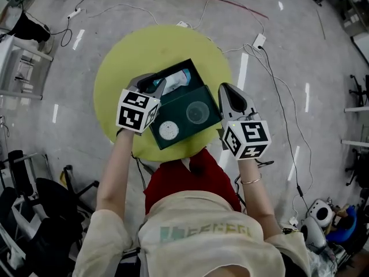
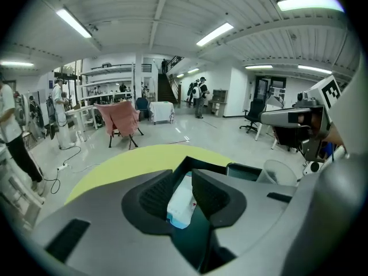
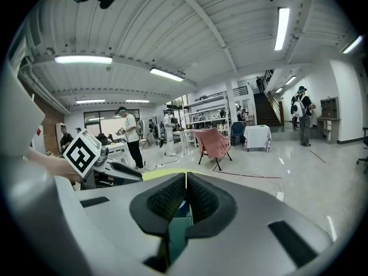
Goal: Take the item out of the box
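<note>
A dark green box (image 1: 183, 104) lies open on the round yellow table (image 1: 115, 79). In its far half rests a white item with a blue edge (image 1: 174, 80); the near half shows two round discs. My left gripper (image 1: 153, 86) hovers over the box's left end with its jaws parted. In the left gripper view the white item (image 2: 183, 203) shows in the gap below the left gripper (image 2: 183, 175), and the pads are not pressing on it. My right gripper (image 1: 226, 92) is beside the box's right edge. The right gripper (image 3: 186, 180) has its tips together, with the teal box (image 3: 180, 223) below.
Cables and power strips (image 1: 259, 40) trail over the grey floor behind the table. Black chairs (image 1: 34, 195) stand at the near left and a shelf (image 1: 23, 68) at the far left. A pink-draped chair (image 2: 119, 119) and several people stand farther off.
</note>
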